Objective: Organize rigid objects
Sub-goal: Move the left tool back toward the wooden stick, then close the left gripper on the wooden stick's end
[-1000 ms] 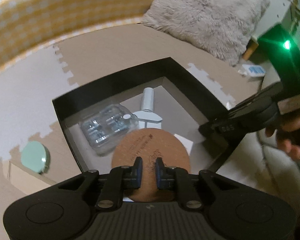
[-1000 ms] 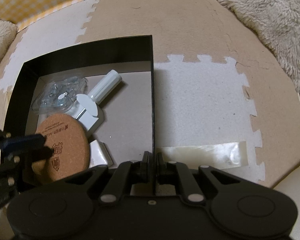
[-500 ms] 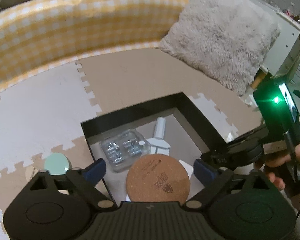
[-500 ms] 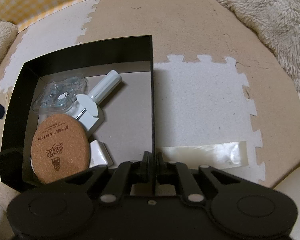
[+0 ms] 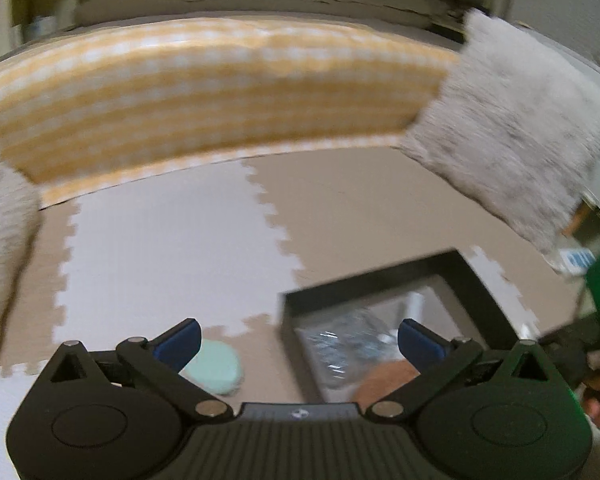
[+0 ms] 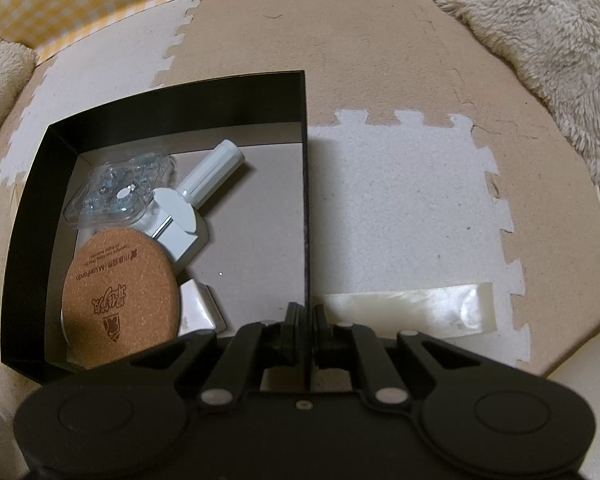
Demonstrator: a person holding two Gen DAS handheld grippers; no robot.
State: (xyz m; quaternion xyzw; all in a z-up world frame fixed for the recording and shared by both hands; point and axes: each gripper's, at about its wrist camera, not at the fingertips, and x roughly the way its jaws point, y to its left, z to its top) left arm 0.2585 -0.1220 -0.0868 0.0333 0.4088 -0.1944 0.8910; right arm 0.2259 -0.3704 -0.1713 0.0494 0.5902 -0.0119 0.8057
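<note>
Right wrist view: cork coaster (image 6: pixel 120 296) lies in black box (image 6: pixel 172 116) with other items; right tongs (image 6: pixel 305 334) clench the box wall, left tongs (image 5: pixel 299 342) just opened, empty; mint disc (image 5: pixel 216 366) remains on the floor.

The cork coaster (image 6: pixel 120 296) inside the black box (image 6: pixel 180 100) is carrying the only print in view. It is lying flat in the box's near left corner, and its dark brown print is facing away from the right wrist camera, so it is reading upside down there. One curved line is reading partly as "M.LonFondo"; the characters beside it and a smaller line nearer the coaster's rim are too fine to make out. Below these, a stylised logo and a small crest-like emblem are showing, neither legible. In the left wrist view the coaster is blurring and nothing is reading.
</note>
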